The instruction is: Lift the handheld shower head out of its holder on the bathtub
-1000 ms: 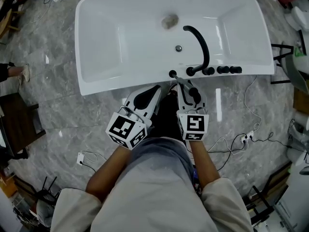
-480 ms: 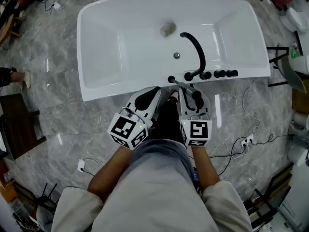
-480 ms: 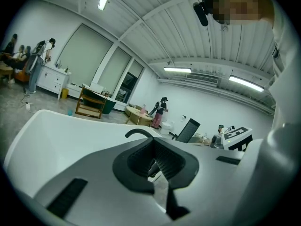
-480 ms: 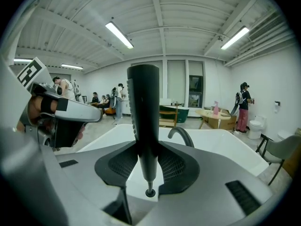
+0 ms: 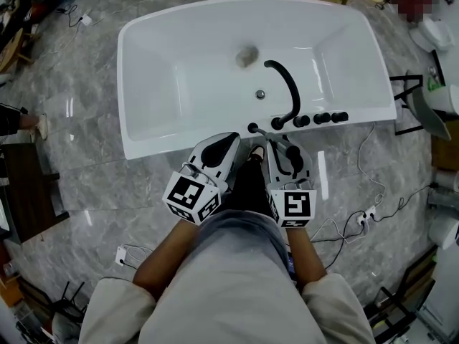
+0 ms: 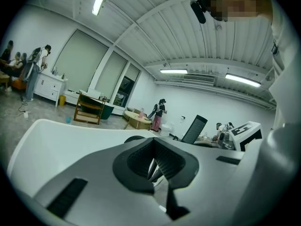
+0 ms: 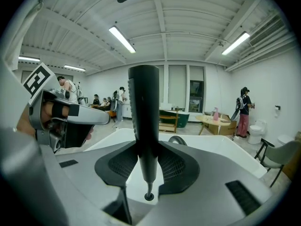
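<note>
Showing only a drain [image 5: 247,56] in its basin, the white bathtub [image 5: 179,77] lies below as the right gripper [image 7: 146,171] clamps the black shower head [image 7: 143,107] upright between its pads [image 7: 175,166], raised above the holder [image 5: 252,128] on the rim. The left gripper [image 6: 153,166] hangs alongside, jaws pressed together on nothing. Both grippers sit higher than a second ago, and the shower head is drawn farther from its holder.

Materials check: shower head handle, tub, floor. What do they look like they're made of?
Shower head: matte black, smooth with a ribbed edge; coated metal or plastic, can't tell.
Bathtub: glossy white, soft highlights; probably acrylic or enamel.
Floor: grey veined tiles, polished, reflecting lights; marble or marble-look.
</note>
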Action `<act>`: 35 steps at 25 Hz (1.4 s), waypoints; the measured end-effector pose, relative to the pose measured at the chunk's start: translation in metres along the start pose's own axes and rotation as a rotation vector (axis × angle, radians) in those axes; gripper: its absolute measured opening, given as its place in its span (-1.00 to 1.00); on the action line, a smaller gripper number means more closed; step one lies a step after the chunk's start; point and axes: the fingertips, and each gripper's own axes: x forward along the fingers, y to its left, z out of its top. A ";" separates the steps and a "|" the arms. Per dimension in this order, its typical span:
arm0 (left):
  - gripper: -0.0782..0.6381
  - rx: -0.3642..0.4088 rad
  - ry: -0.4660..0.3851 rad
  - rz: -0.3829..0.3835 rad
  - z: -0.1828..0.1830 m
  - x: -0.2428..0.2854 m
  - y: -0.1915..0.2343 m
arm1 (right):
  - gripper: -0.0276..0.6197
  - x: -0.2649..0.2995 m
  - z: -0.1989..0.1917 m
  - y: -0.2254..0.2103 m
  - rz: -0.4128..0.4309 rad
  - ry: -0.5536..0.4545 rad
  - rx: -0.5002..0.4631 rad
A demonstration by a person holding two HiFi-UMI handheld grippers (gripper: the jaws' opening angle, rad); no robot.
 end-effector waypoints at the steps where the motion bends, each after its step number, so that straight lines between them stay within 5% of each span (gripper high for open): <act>1: -0.77 0.004 -0.005 -0.002 0.003 -0.001 0.000 | -0.47 -0.002 0.003 0.000 -0.001 -0.003 0.000; 35: -0.77 0.036 -0.113 -0.141 0.065 -0.020 -0.038 | -0.47 -0.048 0.084 0.031 -0.035 -0.120 0.001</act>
